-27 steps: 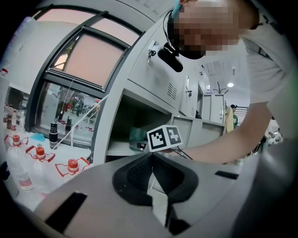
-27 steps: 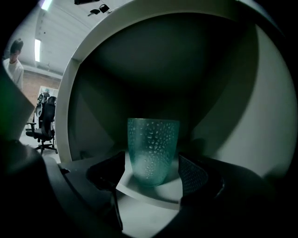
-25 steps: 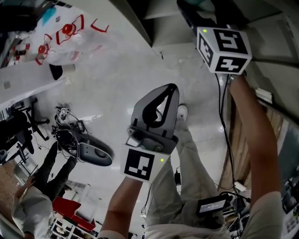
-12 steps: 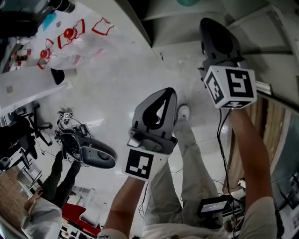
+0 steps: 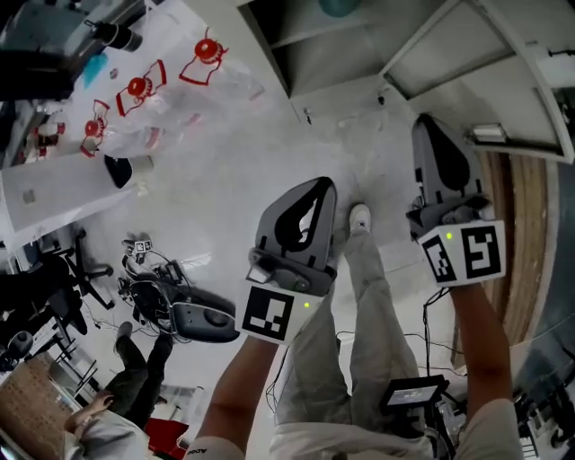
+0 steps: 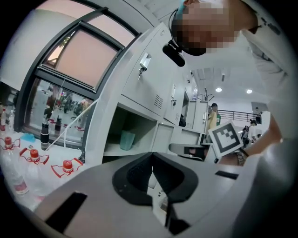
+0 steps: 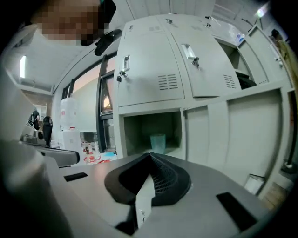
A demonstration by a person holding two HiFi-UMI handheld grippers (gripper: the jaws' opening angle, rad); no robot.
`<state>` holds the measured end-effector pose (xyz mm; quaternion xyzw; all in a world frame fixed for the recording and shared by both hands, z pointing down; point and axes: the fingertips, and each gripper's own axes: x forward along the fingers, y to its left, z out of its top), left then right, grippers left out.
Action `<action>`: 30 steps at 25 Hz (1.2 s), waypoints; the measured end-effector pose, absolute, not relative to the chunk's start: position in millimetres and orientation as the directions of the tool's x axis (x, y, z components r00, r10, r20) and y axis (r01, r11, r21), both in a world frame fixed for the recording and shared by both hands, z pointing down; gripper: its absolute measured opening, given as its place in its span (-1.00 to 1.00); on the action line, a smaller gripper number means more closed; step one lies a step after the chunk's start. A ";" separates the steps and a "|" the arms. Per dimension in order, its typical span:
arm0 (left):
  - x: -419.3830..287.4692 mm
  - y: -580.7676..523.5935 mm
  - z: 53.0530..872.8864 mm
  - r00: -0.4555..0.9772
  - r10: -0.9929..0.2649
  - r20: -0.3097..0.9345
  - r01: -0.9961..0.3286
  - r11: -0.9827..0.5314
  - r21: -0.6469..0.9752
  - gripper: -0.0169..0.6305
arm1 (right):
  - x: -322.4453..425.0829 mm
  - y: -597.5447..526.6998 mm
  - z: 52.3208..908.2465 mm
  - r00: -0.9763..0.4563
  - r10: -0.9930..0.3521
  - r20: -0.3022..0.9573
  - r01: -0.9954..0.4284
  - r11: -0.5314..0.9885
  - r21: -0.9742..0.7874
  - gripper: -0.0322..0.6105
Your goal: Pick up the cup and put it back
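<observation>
A teal cup (image 5: 340,6) stands upright in an open cubby of the white locker; it shows in the left gripper view (image 6: 126,140) and in the right gripper view (image 7: 158,143). My right gripper (image 5: 428,122) is held back from the cubby, well short of the cup. Its jaws have just been closing and are shut with nothing between them (image 7: 150,156). My left gripper (image 5: 324,183) hovers beside it at mid-frame, jaws together and empty (image 6: 152,155). Both point roughly toward the locker.
An open locker door (image 5: 503,81) hangs at the upper right. Wrapped bottles with red caps (image 5: 135,90) lie on a white counter at left. A wheeled device with cables (image 5: 193,314) sits on the floor, and a person crouches at the lower left.
My right gripper has drawn back from the locker, down and to the right in the head view. The left gripper shifted slightly. The cup stays in the cubby.
</observation>
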<state>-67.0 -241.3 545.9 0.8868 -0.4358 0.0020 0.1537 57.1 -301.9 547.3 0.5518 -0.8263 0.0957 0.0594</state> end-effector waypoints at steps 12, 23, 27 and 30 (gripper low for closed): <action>-105.9 -175.9 431.4 0.652 -0.753 0.086 -0.746 -0.617 0.252 -0.92 | 61.4 -155.2 419.0 -0.480 -0.863 0.160 -0.873 0.451 -0.186 -0.82; -158.0 -136.4 302.2 0.603 -0.797 0.031 -0.781 -0.583 0.223 -0.92 | 52.1 -67.9 258.1 -0.460 -0.887 0.043 -0.881 0.449 -0.148 -0.82; -154.2 -116.3 259.3 0.630 -0.776 -0.022 -0.759 -0.622 0.191 -0.92 | 56.5 -41.3 218.8 -0.453 -0.891 0.003 -0.884 0.449 -0.128 -0.82; -156.6 -103.8 237.3 0.650 -0.759 -0.037 -0.741 -0.644 0.189 -0.92 | 46.7 -29.5 193.3 -0.448 -0.894 -0.022 -0.885 0.447 -0.133 -0.82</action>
